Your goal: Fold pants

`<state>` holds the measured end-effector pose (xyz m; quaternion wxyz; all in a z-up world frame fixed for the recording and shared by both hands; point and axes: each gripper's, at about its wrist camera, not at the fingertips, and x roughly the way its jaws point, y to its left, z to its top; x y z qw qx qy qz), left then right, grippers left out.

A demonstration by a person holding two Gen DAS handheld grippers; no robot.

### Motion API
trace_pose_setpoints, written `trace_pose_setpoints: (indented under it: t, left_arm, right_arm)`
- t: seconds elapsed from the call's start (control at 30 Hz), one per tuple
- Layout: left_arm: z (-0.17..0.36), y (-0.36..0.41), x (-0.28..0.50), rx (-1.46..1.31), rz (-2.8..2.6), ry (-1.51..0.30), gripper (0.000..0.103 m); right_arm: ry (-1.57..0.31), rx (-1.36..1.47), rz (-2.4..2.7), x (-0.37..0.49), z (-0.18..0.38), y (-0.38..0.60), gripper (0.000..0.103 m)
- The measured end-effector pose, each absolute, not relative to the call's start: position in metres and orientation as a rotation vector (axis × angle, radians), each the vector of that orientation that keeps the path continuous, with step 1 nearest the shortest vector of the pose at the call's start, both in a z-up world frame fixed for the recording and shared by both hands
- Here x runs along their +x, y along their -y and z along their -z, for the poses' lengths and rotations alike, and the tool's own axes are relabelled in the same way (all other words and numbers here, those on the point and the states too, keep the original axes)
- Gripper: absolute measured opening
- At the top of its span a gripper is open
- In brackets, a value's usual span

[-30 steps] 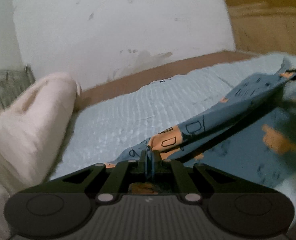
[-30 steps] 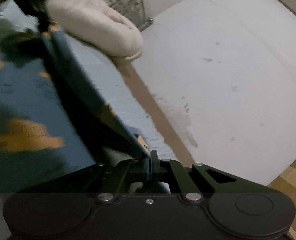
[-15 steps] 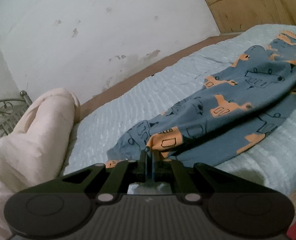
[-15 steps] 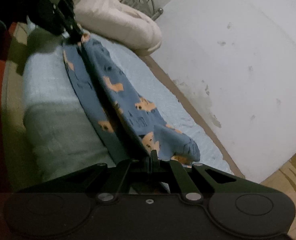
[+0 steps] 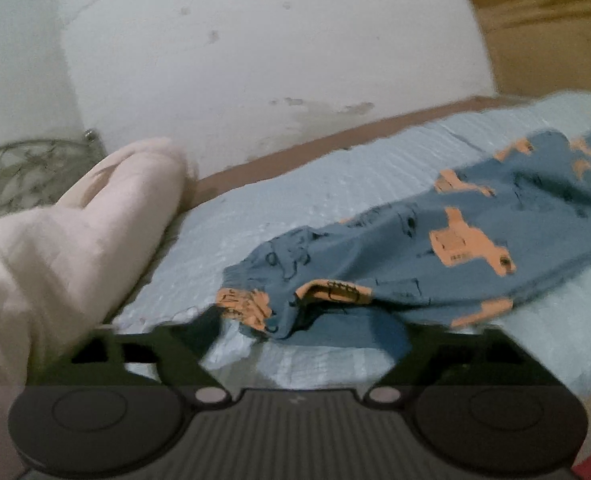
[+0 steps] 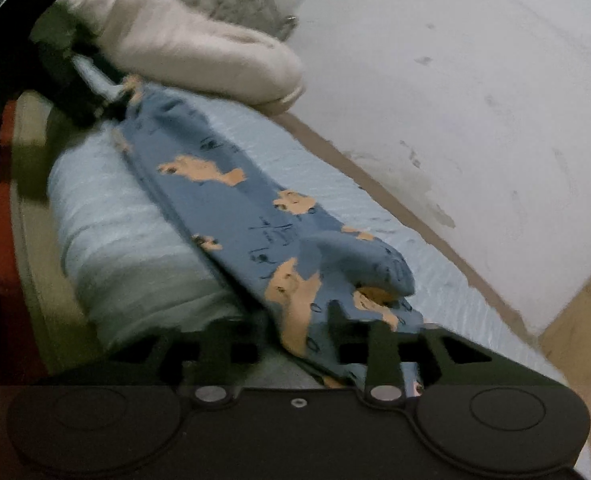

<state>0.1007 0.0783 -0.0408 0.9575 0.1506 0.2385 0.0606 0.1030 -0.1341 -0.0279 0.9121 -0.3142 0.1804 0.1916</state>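
Both the left gripper [image 5: 315,332] and right gripper [image 6: 295,332] stood released, the blue pants [image 5: 435,264] lying on the bed [image 5: 335,184] just ahead of them.

No legible txt, prob. blur.

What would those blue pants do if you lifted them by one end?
The pants would probably droop and stretch out limp: they already lie rumpled on the blanket. They look thin, so likely light. The cuff bunches up, so it may slip unless gripped firmly.

Dim, motion-blurred frames, fisheye-warped with dark corners
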Motion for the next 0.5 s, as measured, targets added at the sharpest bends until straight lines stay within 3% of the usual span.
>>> trace_pose_setpoints:
  t: [0.07, 0.13, 0.5]
  left_arm:
    - [0.037, -0.073, 0.097, 0.271, -0.132, -0.463, 0.102]
    - [0.033, -0.063, 0.097, 0.268, -0.139, -0.47, 0.102]
    - [0.006, 0.038, 0.117, 0.221, 0.112, -0.454, 0.102]
  right_arm:
    - [-0.371, -0.571, -0.367, 0.102, 0.022, 0.145, 0.088]
    - [-0.372, -0.471, -0.355, 0.101, 0.015, 0.158, 0.101]
    - [-0.378, -0.045, -0.14, 0.092, 0.004, 0.25, 0.102]
